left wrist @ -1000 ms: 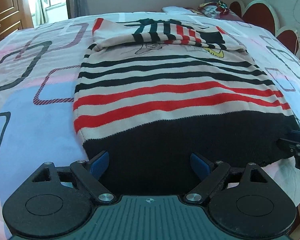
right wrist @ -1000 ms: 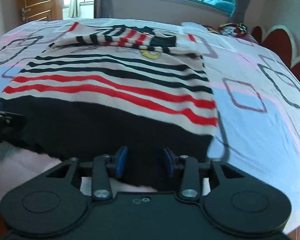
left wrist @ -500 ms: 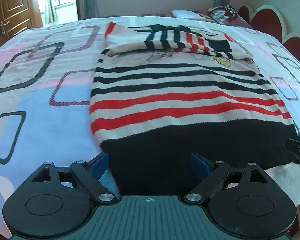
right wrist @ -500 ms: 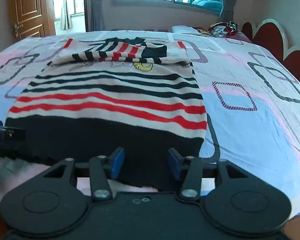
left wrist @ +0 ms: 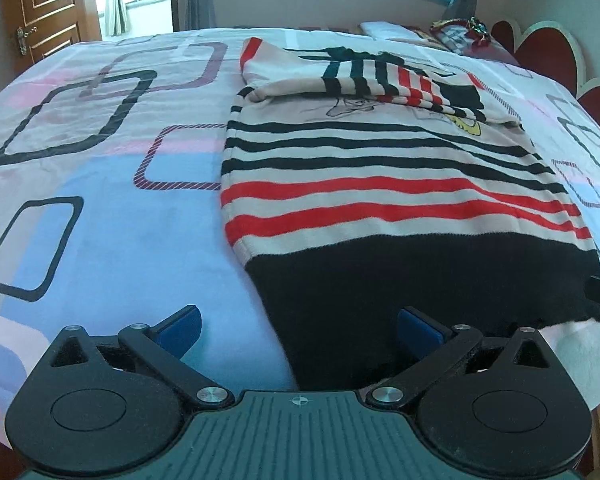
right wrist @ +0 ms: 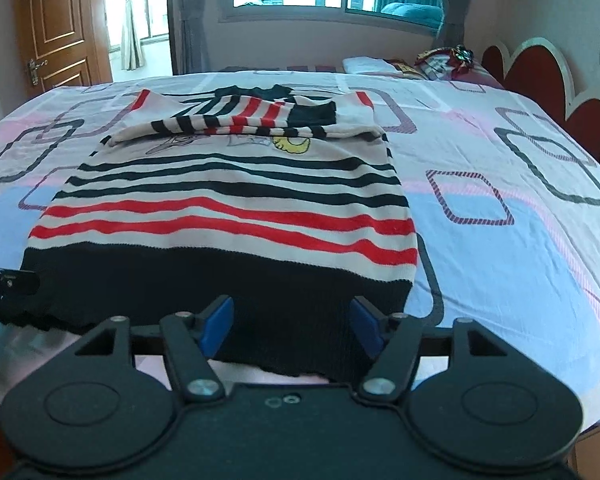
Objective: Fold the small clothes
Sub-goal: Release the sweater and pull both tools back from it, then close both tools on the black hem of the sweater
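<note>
A: Your left gripper (left wrist: pixel 298 330) and right gripper (right wrist: pixel 292 326)?

B: Both released, jaws just widened, pads clear of the sweater's (right wrist: pixel 236 216) black hem between them.

A: And the sweater?

B: Flat on the bedsheet (left wrist: pixel 112 220), sleeves folded across its far end.

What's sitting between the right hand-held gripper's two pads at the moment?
The sweater's black hem band lies between the open pads of the right hand-held gripper, untouched by them, in the right wrist view.
</note>
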`<state>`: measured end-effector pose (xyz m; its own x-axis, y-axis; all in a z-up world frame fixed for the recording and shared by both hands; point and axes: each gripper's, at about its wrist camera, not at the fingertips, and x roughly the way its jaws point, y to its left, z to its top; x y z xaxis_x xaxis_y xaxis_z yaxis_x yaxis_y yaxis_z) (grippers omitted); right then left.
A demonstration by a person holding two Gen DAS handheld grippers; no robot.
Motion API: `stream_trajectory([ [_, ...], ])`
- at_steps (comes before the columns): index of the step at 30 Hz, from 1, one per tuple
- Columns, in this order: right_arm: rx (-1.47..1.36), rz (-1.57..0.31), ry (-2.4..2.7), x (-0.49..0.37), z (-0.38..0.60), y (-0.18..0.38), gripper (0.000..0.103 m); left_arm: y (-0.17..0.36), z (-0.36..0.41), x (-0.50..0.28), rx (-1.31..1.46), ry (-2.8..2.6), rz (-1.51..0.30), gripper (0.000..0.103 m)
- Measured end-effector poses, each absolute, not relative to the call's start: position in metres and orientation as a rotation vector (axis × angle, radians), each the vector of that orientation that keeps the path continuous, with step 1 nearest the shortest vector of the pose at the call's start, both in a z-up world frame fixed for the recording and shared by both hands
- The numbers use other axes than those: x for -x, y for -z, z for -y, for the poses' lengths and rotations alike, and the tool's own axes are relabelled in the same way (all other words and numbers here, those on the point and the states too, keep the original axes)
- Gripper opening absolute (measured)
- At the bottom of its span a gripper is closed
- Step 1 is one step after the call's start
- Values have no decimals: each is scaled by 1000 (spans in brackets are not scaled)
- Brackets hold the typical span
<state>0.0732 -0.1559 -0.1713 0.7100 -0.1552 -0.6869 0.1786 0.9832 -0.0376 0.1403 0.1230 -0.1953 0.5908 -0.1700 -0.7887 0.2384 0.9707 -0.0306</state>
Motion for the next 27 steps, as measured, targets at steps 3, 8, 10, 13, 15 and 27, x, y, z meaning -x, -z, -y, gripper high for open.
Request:
stream_trajectory([
  [3,-19,-770,199,-72,155,176,65,206,-126,-142,-64,230,-939,103],
  [8,-26,-764,169,-80,146,182,62,218,-120,-140,-81,236,-955,103],
  [10,-29,-800,157,-88,142,189,61,217,-121,-140,-81,240,-963,103],
  [13,-25,-847,169,-92,141,198,59,212,-127,-142,-39,249,-973,103],
  [15,-36,-815,158,-85,143,190,60,211,-131,-142,-6,256,-972,103],
  [27,-79,-816,322,-62,190,188,60,213,-125,-146,57,340,-983,97],
])
